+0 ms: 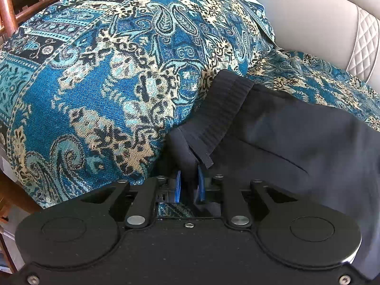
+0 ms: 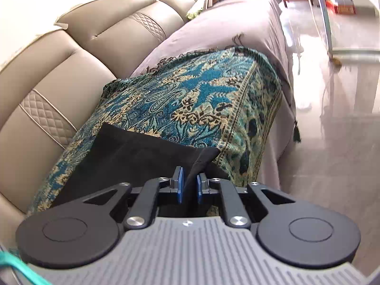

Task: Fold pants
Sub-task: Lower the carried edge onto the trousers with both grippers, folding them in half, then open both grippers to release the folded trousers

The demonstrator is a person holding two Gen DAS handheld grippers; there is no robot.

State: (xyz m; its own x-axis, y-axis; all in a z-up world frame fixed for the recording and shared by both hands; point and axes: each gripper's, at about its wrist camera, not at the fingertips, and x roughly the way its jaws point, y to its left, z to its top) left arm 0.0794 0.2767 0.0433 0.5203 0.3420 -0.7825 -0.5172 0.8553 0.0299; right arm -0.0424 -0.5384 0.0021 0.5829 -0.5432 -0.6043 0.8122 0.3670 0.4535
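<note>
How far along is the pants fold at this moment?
Early to middle. Done: the black pants lie on the patterned throw, apparently already doubled. In hand: the left gripper pinches fabric by the ribbed waistband; the right gripper pinches another corner. Left: bringing the ends together and smoothing.

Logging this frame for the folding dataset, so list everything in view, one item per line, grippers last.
pants: one pair, black, lying on the throw, ribbed waistband end by the left gripper
throw: one, teal with cream and black paisley, draped over the sofa seat
sofa: one, beige leather with quilted bands, behind the throw
cover: one, pale grey, on the seat beyond the throw
wooden chair: one, brown, far left edge
floor: glossy, pale, right of the sofa
left gripper: black with blue pads, shut on pants
right gripper: black with blue pads, shut on pants
</note>
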